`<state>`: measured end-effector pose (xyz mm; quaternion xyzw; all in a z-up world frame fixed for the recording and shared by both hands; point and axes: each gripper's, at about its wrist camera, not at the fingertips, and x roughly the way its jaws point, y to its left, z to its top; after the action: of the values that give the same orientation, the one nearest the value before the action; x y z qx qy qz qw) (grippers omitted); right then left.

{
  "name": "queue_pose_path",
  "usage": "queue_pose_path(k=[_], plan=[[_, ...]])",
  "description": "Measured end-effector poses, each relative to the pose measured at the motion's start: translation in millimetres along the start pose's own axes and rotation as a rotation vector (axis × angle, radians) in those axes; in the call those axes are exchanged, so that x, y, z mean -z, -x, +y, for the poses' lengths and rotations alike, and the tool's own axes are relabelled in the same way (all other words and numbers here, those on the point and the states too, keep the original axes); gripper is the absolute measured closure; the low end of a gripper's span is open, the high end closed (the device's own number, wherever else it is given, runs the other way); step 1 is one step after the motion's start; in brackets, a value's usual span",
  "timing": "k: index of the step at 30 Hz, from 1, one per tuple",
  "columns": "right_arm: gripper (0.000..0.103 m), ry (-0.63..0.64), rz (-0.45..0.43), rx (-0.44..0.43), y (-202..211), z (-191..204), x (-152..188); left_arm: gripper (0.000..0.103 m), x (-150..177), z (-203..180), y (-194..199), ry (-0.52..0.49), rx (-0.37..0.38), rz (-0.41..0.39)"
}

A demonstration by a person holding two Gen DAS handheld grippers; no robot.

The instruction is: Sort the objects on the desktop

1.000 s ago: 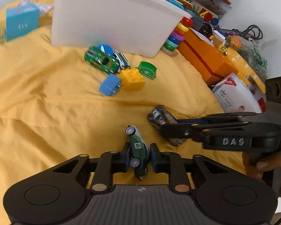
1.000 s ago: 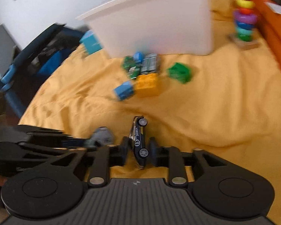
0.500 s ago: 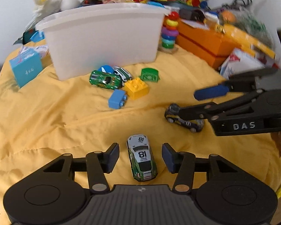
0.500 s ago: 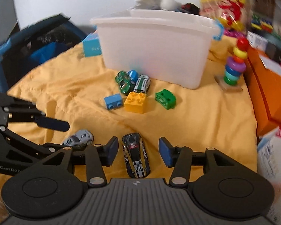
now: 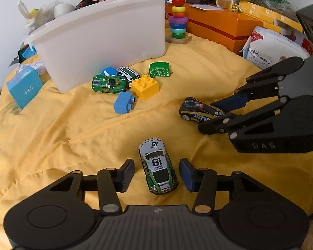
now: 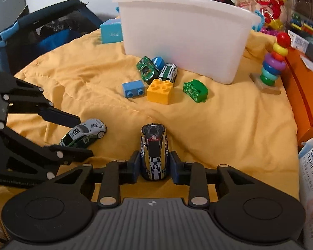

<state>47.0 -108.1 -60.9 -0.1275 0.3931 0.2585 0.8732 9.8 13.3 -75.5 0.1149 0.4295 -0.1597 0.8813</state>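
Observation:
A white-and-green toy car numbered 18 (image 5: 156,166) rests on the yellow cloth between the fingers of my left gripper (image 5: 156,175), which is open with gaps on both sides. A black-and-yellow car numbered 13 (image 6: 154,145) stands on the cloth with my right gripper (image 6: 154,165) shut on its flanks. In the left wrist view the right gripper (image 5: 217,114) comes in from the right around that car (image 5: 198,111). By the white bin (image 5: 106,41) lie a green car (image 5: 109,83), a white-green car (image 5: 128,74), a yellow brick (image 5: 145,86), a blue brick (image 5: 123,103) and a green piece (image 5: 159,69).
A ring stacker (image 5: 178,23) and an orange box (image 5: 219,25) stand to the right of the bin. A white packet (image 5: 275,50) lies at the far right and a teal box (image 5: 24,86) at the left. A dark blue frame (image 6: 41,33) stands beyond the cloth's left edge.
Both cars, held tipped on their sides a second ago, were set down on their wheels and both grippers opened. Since then the right fingers have come together on the black car.

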Motion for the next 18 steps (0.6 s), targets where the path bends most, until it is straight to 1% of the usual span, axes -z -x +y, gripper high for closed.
queue_pose_path(k=[1, 2, 5, 7, 9, 13, 18], plan=[[0.070, 0.011, -0.001, 0.003, 0.3, 1.5, 0.5, 0.062, -0.2, 1.3, 0.1, 0.013, 0.014, 0.000], [0.070, 0.012, -0.001, 0.003, 0.5, 2.1, 0.5, 0.067, 0.0, 2.2, 0.4, 0.020, 0.023, -0.003], [0.070, 0.005, 0.001, -0.004, 4.5, 1.9, -0.9, 0.068, -1.1, 2.9, 2.2, 0.021, 0.035, -0.012], [0.070, -0.020, -0.032, -0.029, 15.7, 0.2, -4.6, 0.068, -5.2, 6.8, 10.1, 0.043, 0.057, -0.043], [0.070, -0.024, -0.068, -0.037, 27.9, -1.0, -10.7, 0.068, -12.7, 8.9, 21.7, 0.043, 0.044, -0.086], [0.070, 0.006, -0.146, 0.003, 47.8, -3.1, -27.9, 0.068, -35.8, 14.6, 50.4, 0.027, 0.013, -0.177], [0.070, 0.033, -0.254, 0.046, 68.4, -13.2, -59.7, 0.068, -75.8, 27.8, 77.2, -0.013, -0.048, -0.292]])
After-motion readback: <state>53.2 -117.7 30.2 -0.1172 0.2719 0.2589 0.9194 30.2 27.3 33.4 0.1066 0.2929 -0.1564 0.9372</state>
